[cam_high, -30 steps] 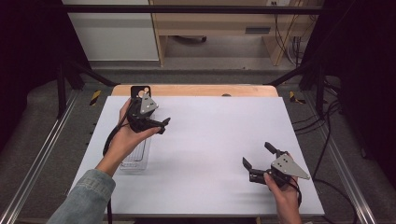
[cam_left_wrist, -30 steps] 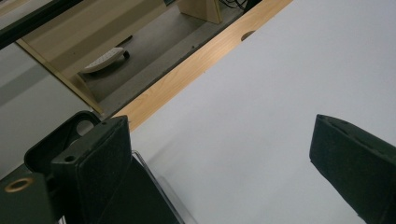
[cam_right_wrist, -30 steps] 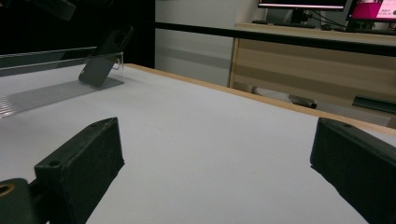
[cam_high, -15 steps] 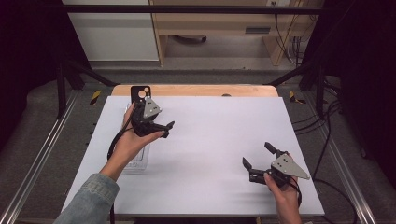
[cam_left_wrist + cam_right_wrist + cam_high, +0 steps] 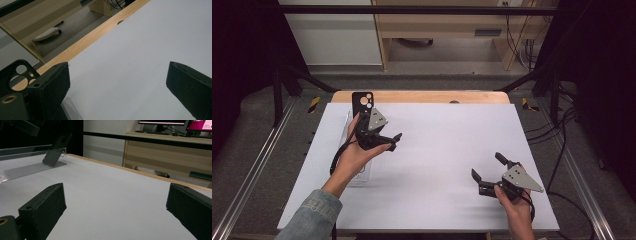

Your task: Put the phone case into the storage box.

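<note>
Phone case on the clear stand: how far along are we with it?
Nothing looks done: the black phone case leans on the clear stand at the table's far left. In hand: the open, empty left gripper is beside it. Left: grasping the case. The right gripper rests open near the front.

Left claw (image 5: pixel 117 87): jaws stand wide apart, nothing between them, white tabletop (image 5: pixel 140 55) visible across the gap. Black phone case (image 5: pixel 15 75) with round camera cut-outs sits at the lower left, partly behind the near jaw. A clear plastic edge (image 5: pixel 71 110) shows just below that jaw; its form cannot be determined. A wooden strip (image 5: pixel 95 35) borders the white surface along the far side. Beyond it, grey floor (image 5: pixel 72 22) and a wooden furniture leg (image 5: pixel 25 42).
</note>
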Tool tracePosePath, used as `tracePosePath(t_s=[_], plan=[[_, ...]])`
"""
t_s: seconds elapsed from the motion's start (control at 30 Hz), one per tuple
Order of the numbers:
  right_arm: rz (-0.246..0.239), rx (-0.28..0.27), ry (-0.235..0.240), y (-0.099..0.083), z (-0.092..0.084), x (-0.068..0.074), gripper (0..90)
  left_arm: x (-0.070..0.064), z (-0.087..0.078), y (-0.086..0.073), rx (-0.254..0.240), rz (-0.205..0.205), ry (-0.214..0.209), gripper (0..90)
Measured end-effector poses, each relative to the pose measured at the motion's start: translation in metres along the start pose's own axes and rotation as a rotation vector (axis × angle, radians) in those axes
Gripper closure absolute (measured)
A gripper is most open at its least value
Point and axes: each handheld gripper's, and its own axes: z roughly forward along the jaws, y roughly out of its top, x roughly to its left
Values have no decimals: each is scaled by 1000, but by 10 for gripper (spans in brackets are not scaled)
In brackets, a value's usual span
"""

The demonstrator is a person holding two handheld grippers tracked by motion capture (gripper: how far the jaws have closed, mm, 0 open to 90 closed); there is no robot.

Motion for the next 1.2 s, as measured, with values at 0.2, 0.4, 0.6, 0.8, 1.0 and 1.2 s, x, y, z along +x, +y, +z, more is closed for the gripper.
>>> tracePosePath(t_s=[0.2,0.4,0.6,0.8,1.0,1.2], plan=[[1,3,6,-1,1,1,27,-8,-2,-1,-19,-13,-6,48],[-4,6,6,-1,1,2,27,-16,-9,-3,-49,-22,-20,46],[-4,11,1,-2,2,3,27,-19,-23,-10,-112,-64,-24,46],[0,8,-3,-2,1,2,27,-19,-44,-14,-181,-101,-2,46],[-8,6,-5,0,1,4,27,-21,-65,-15,-215,-97,15,43],[-1,7,1,-1,2,4,27,-22,-76,-18,-226,-104,19,43]])
